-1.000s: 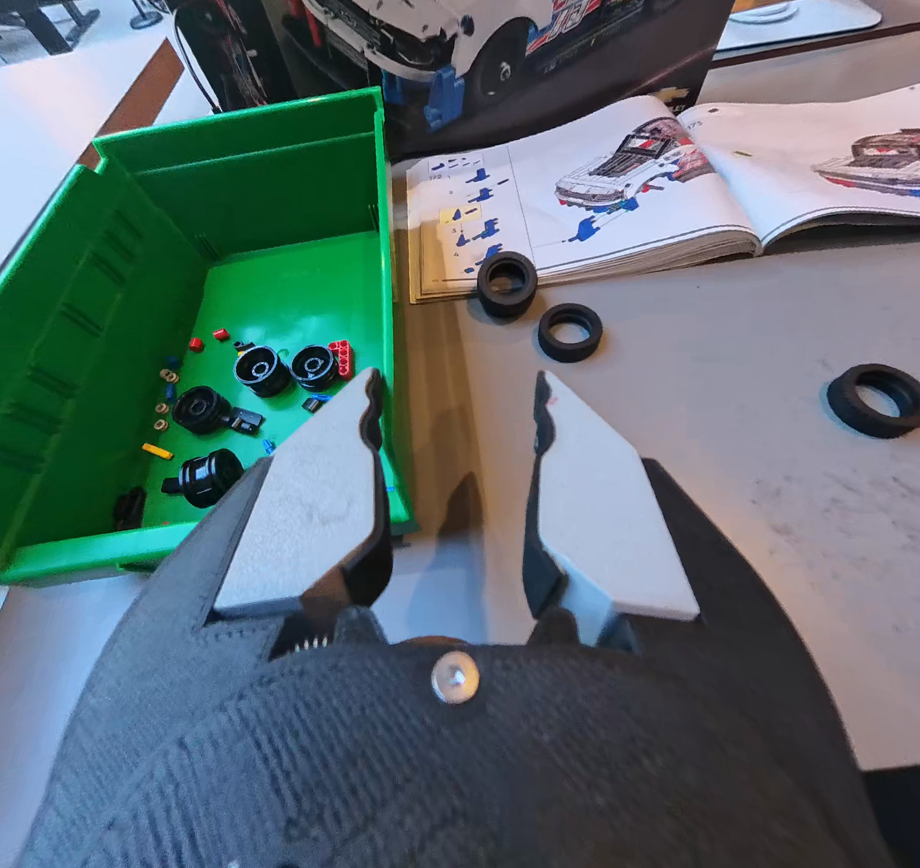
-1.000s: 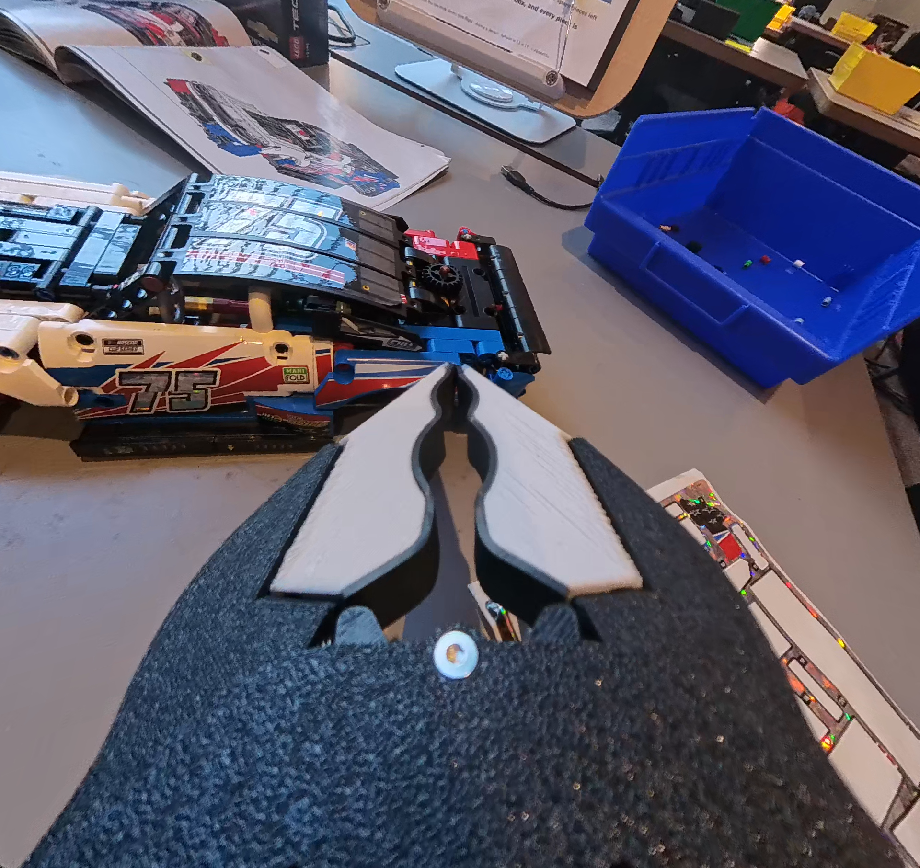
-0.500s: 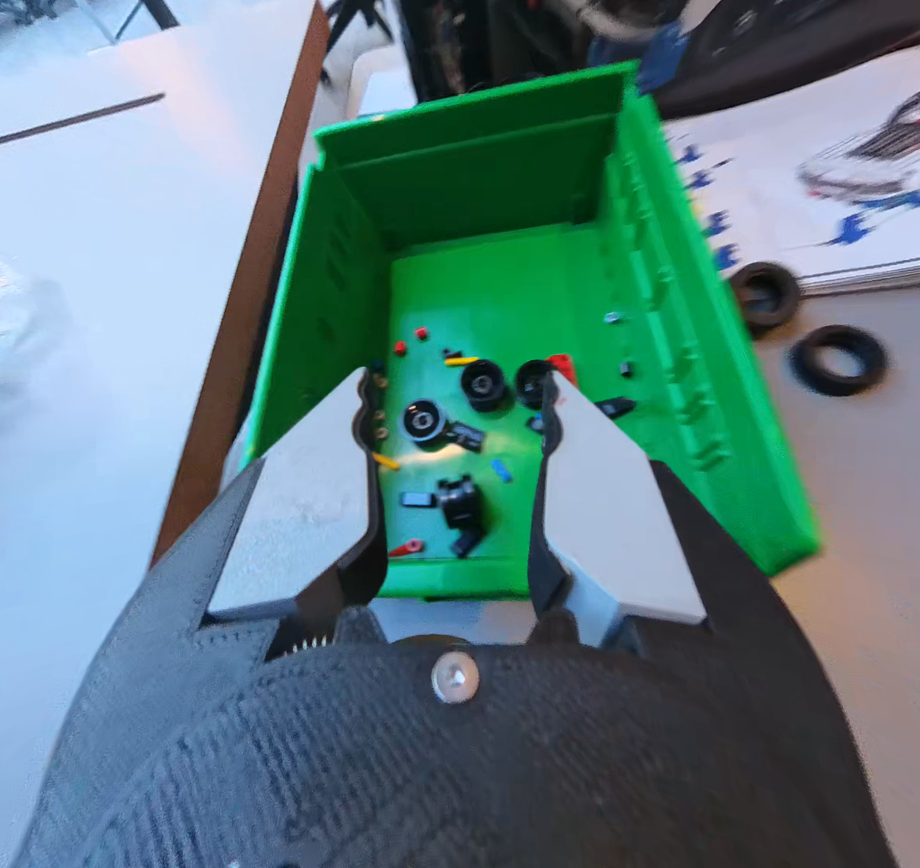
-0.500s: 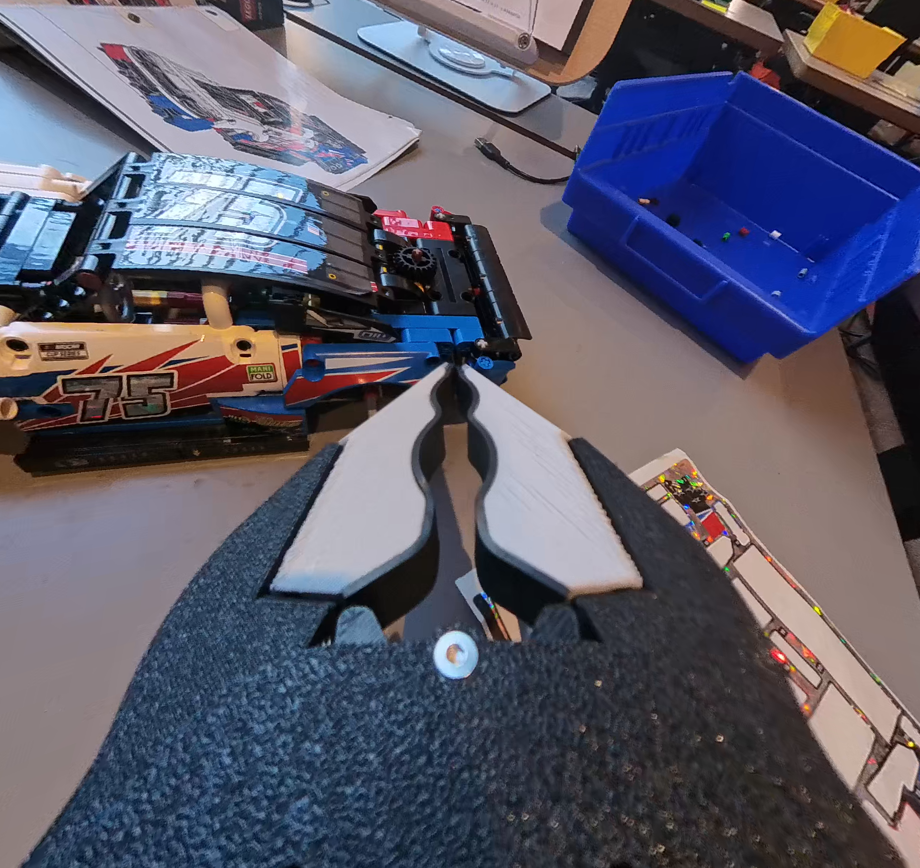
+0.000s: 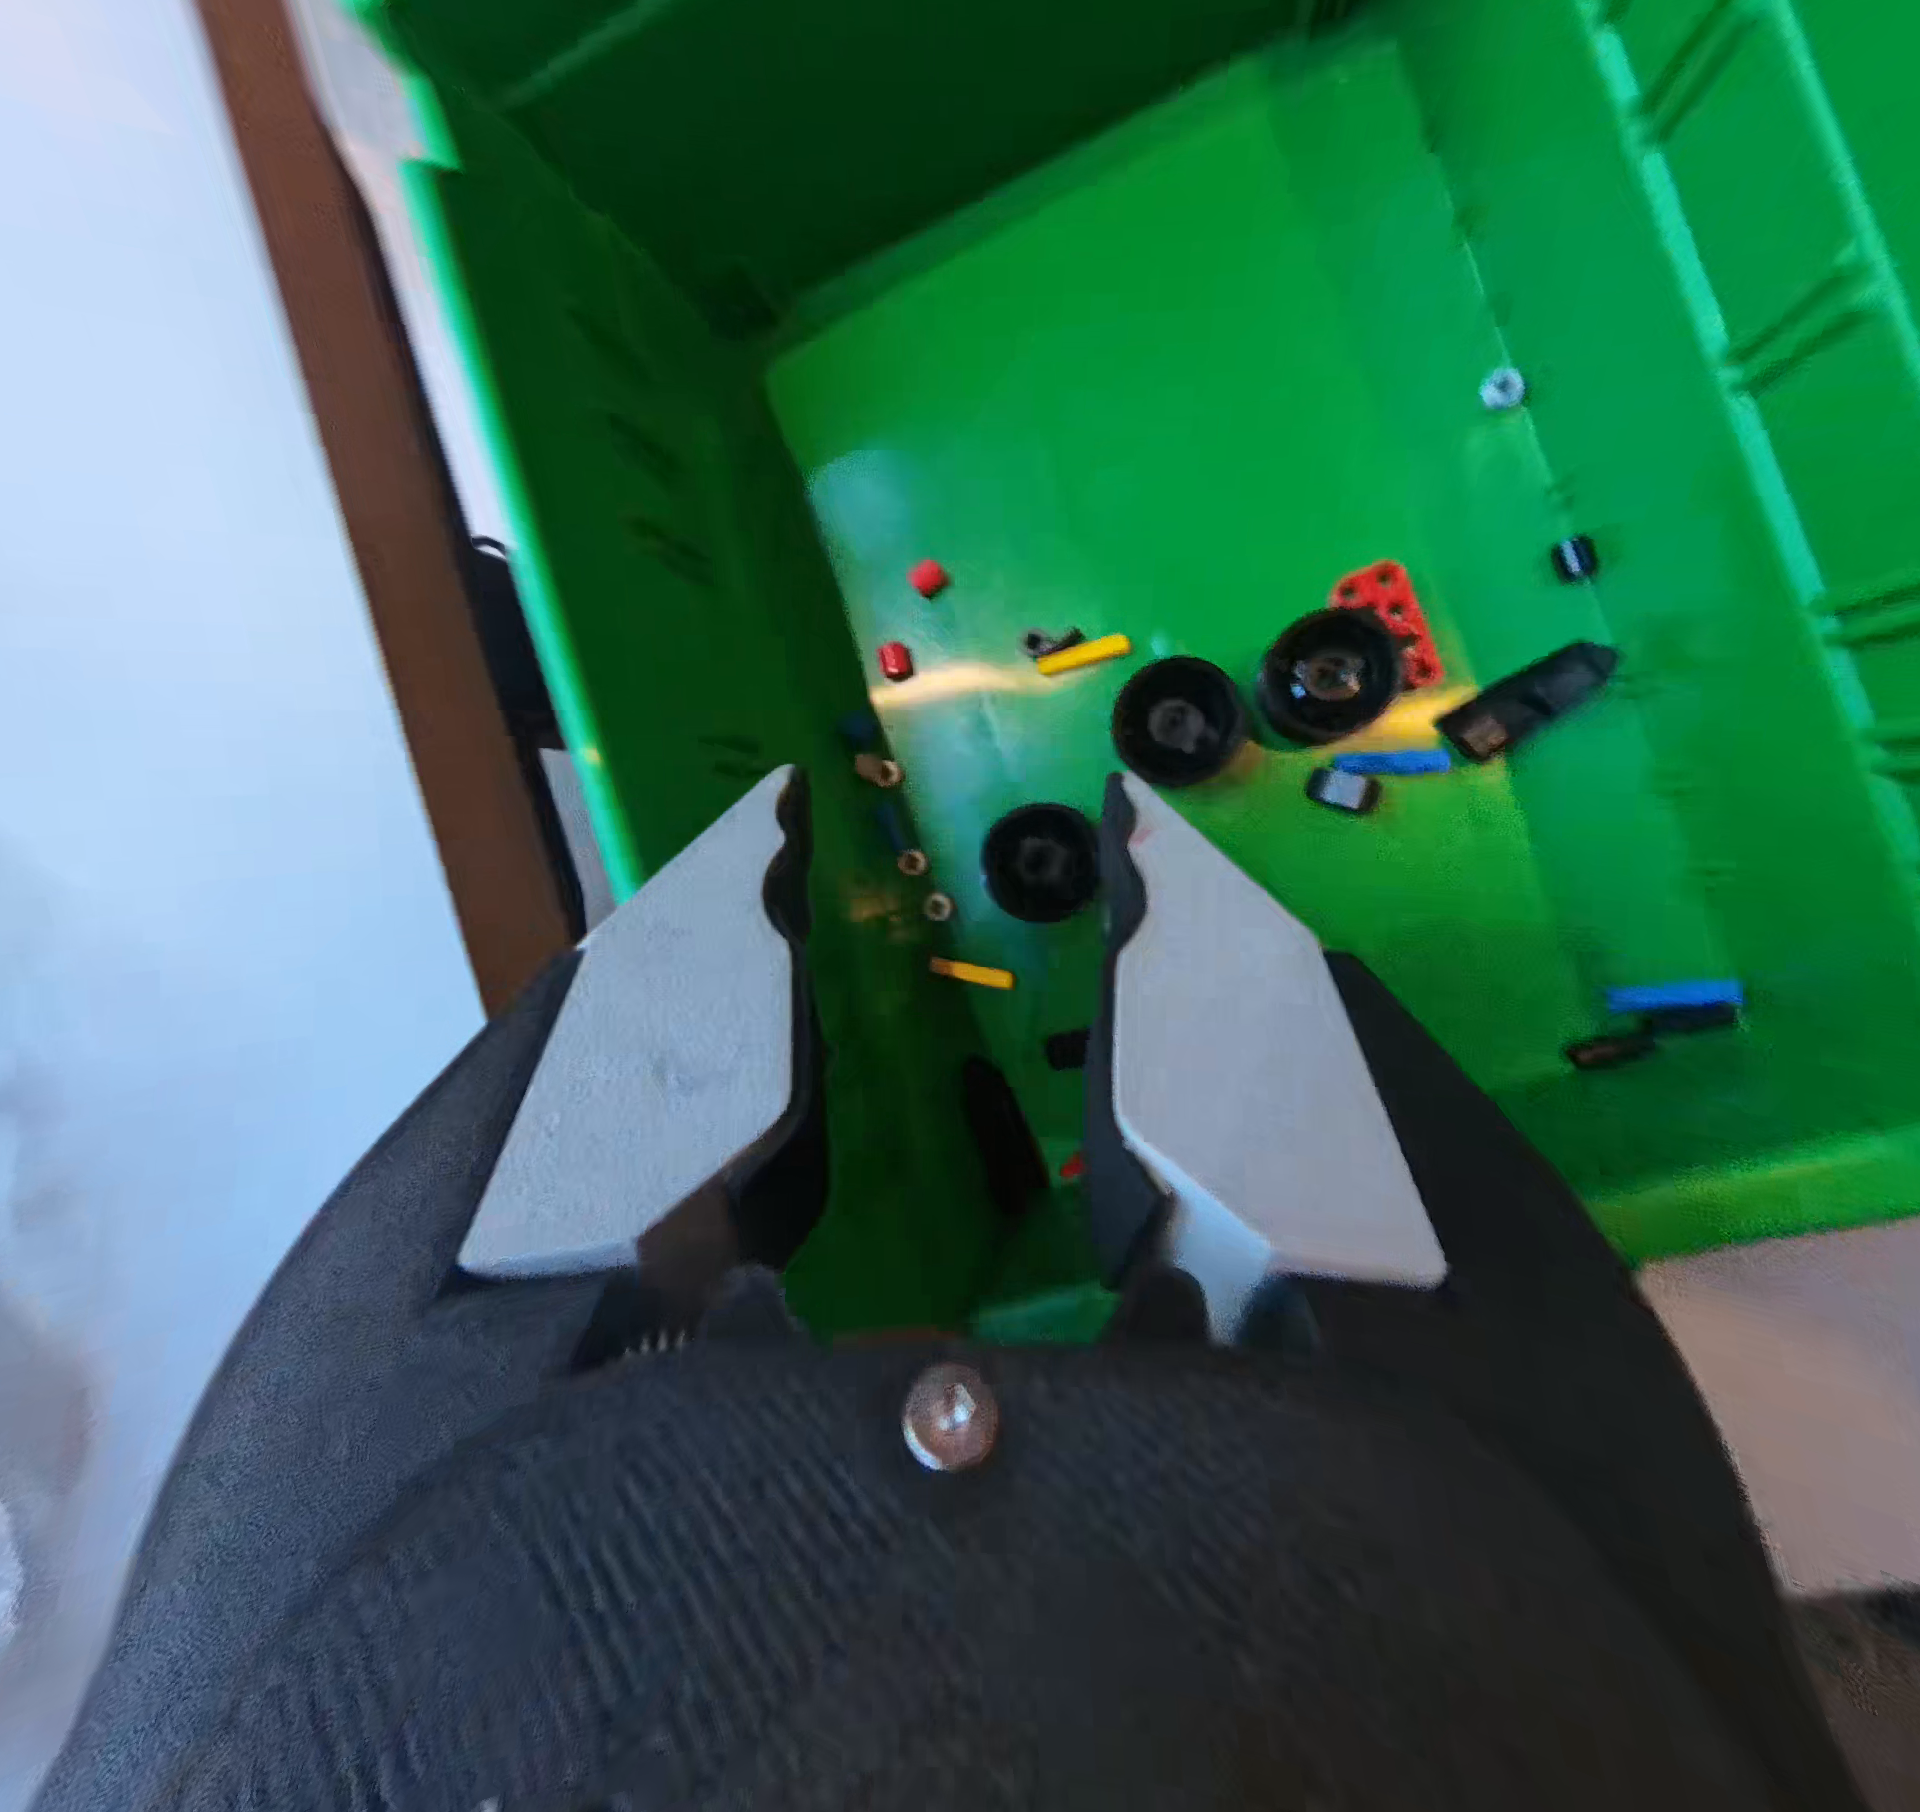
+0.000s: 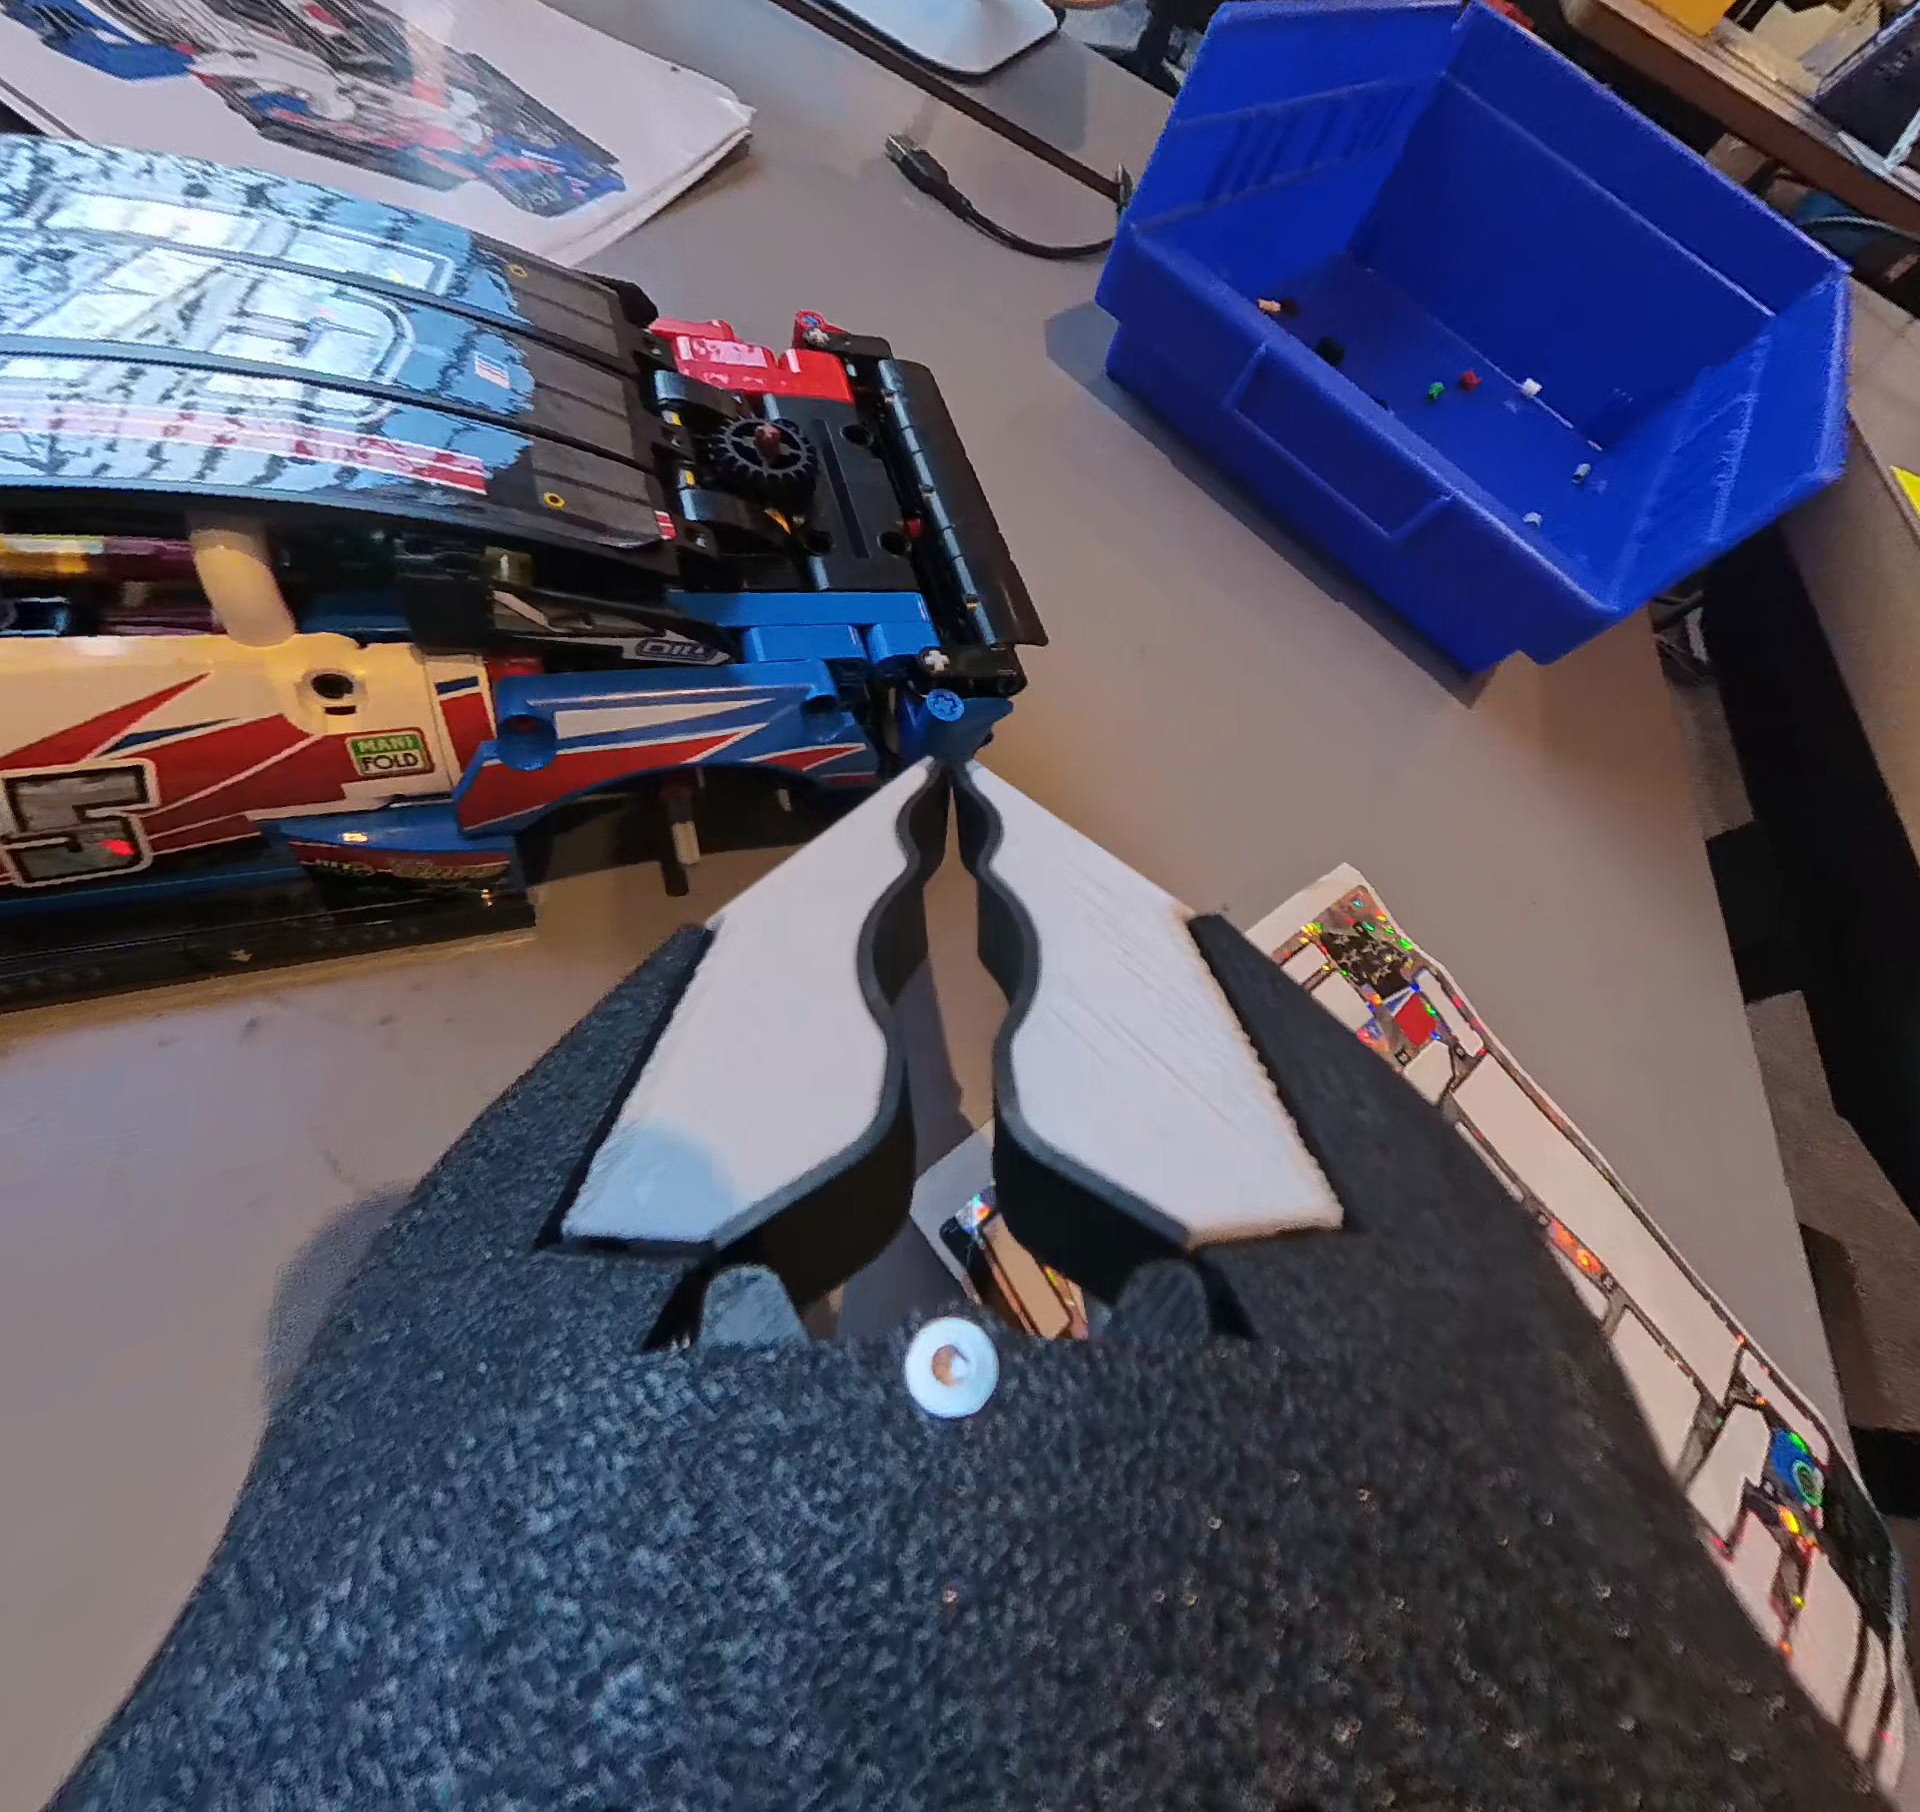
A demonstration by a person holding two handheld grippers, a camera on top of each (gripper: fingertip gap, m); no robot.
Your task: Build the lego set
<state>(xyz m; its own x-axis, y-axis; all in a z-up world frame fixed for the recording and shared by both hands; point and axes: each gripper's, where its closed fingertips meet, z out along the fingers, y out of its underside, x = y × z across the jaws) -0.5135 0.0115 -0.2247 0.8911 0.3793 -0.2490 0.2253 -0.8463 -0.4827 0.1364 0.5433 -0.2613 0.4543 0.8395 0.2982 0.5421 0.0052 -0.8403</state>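
Observation:
In the left wrist view my left gripper (image 5: 951,791) is open and empty, held over the near end of a green bin (image 5: 1091,412). A black wheel hub (image 5: 1039,861) lies on the bin floor between the fingertips. Two more hubs (image 5: 1179,720) (image 5: 1328,674) lie farther right, with small red, yellow, blue and black parts around them. In the right wrist view my right gripper (image 6: 943,775) is shut and empty, its tips close to the rear corner of the wheel-less lego car (image 6: 499,557).
A blue bin (image 6: 1475,557) with a few small parts stands right of the car. A sticker sheet (image 6: 1558,1243) lies under the right gripper. An open instruction booklet (image 6: 364,89) and a cable (image 6: 987,214) lie behind the car. A brown table edge (image 5: 353,412) runs left of the green bin. My hands' fingertips stand some 85 centimetres from each other.
My left gripper has swung left from the table and moved in over the green bin, closer to the hubs. My right gripper has moved closer to the car's rear, still shut.

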